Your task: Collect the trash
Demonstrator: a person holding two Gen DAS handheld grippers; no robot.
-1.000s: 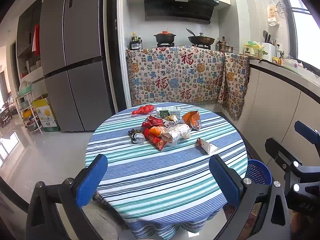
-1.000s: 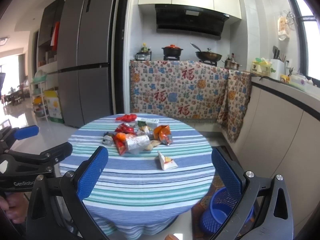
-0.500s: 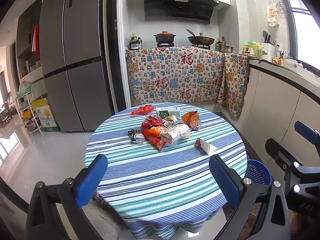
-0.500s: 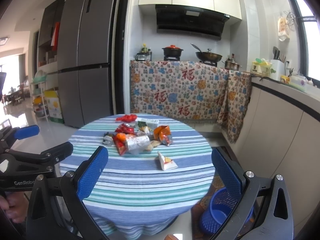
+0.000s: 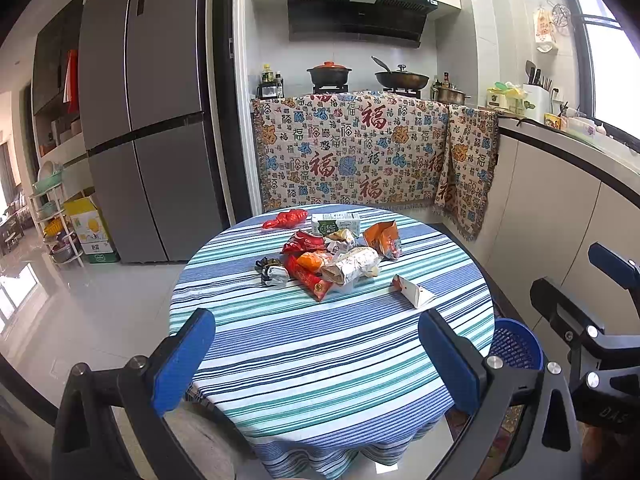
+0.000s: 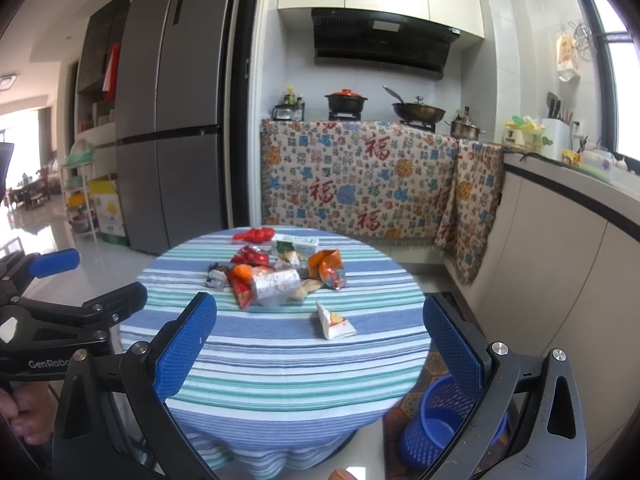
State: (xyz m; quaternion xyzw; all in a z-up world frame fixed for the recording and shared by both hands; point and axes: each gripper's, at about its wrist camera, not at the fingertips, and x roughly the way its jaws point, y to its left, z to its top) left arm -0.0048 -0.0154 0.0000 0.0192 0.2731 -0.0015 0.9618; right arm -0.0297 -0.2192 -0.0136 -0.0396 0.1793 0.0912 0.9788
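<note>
Left gripper (image 5: 316, 354): we hold it level before the near rim of the round table (image 5: 328, 364), jaws spread wide with nothing between them; its blue pads (image 5: 182, 358) stand well apart.
Right gripper (image 6: 320, 350): we hold it level before the same table's near rim, towards its right side, jaws spread wide and empty, clear of the cloth.
Left against right: seen from the right wrist, our left gripper sits just off the table's left edge; from the left wrist, the right one shows off the table's right edge.
Left hand (image 6: 24, 416): fingers wrapped round the left gripper's handle, below the table's left edge.
</note>
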